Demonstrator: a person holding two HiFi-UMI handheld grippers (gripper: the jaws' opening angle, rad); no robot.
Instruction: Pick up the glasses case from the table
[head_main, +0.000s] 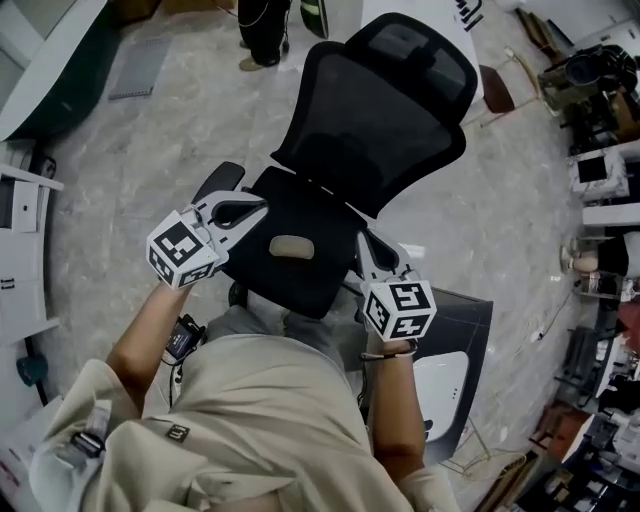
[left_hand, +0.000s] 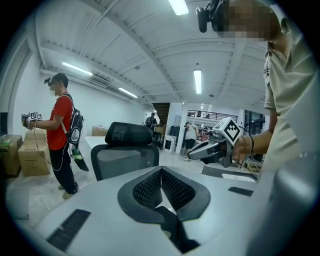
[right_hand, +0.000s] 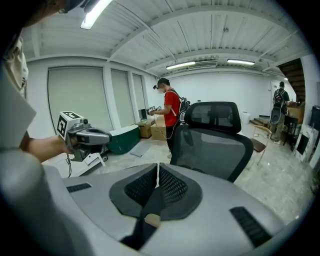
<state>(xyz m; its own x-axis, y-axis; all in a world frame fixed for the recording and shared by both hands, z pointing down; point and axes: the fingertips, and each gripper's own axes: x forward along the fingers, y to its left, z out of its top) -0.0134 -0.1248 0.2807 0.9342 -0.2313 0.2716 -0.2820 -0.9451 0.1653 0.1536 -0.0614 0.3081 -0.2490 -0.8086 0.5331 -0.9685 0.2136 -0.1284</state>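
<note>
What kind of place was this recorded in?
Most likely an open indoor workspace, an office or lab. A mesh office chair stands in the middle, cardboard boxes are stacked by the wall, strip lights run along the ceiling, and a second person stands nearby.

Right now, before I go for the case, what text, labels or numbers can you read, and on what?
No text is readable.
Left gripper, marker cube: square pattern, no letters.
Right gripper, marker cube: the same.
Tan case on the chair seat: no print shows.
Patch on the person's beige clothing: too small to read.
Dark print on the white surface at the top edge: cut off, unreadable.
</note>
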